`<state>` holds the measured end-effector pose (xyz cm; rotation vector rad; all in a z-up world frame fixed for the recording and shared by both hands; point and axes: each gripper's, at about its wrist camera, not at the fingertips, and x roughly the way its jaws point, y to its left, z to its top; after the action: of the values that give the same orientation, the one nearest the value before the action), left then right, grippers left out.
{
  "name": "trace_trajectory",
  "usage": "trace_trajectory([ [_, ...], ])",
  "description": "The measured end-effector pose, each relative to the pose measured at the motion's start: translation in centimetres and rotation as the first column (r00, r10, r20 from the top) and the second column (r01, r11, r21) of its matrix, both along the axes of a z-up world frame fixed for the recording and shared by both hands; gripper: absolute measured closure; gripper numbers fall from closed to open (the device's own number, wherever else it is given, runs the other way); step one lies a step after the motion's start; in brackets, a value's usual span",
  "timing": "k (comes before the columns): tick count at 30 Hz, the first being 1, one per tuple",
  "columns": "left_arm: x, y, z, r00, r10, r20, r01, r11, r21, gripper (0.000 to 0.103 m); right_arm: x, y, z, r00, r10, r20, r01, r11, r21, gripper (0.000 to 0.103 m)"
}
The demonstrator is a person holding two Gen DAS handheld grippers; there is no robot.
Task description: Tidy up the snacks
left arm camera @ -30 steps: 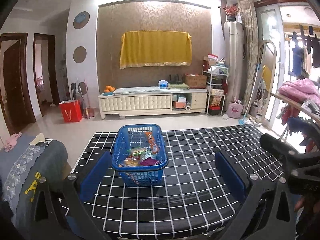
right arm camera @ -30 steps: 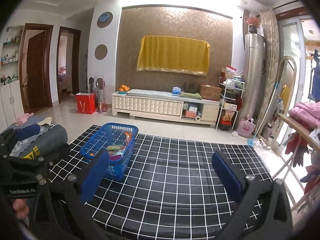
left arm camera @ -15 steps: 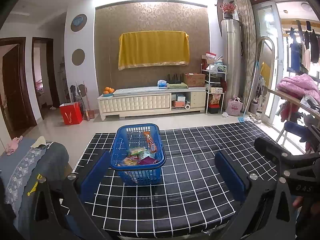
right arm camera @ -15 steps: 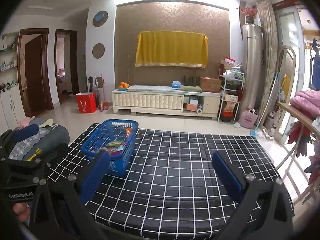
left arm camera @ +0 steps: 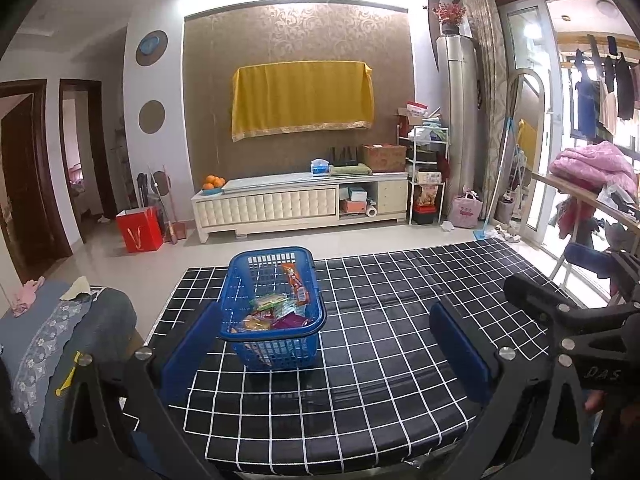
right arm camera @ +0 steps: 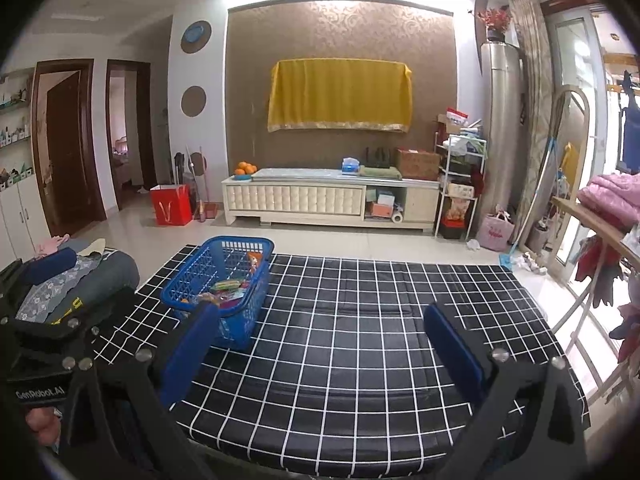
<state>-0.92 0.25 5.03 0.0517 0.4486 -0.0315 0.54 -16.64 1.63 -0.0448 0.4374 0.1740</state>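
A blue plastic basket stands on a black table with a white grid. Several snack packets lie inside it, and one orange packet leans upright against its far wall. My left gripper is open and empty, held back from the basket, which shows between its fingers nearer the left one. My right gripper is open and empty over the table's near edge. The basket shows left of it, behind its left finger.
A grey cushioned seat with cloths stands left of the table. Beyond the table are a white TV cabinet, a red bag, and a rack with clothes at the right. The right gripper's body shows in the left wrist view.
Both cameras have tilted up and drawn back a little, so the basket and table sit lower and slightly smaller in view. Both grippers stay open. Nothing on the table has moved.
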Motion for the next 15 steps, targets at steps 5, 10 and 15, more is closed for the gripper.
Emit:
trace_trajectory([
  [5, -0.05, 0.07, 0.12, 1.000, 0.012, 0.008, -0.012, 1.000, 0.007, 0.000, 0.18, -0.15, -0.15, 1.000, -0.013, 0.000, 0.013, 1.000, -0.007, 0.000],
  [10, 0.18, 0.14, 0.03, 1.000, 0.015, 0.003, -0.015, 1.000, 0.005, 0.000, 0.18, -0.36, -0.19, 1.000, -0.003, -0.009, 0.003, 1.000, 0.004, 0.000],
  [15, 0.44, 0.24, 0.00, 1.000, 0.021, -0.005, -0.021, 1.000, 0.005, 0.000, 0.20, -0.32, -0.23, 1.000, -0.001, -0.018, 0.001, 1.000, 0.009, 0.000],
])
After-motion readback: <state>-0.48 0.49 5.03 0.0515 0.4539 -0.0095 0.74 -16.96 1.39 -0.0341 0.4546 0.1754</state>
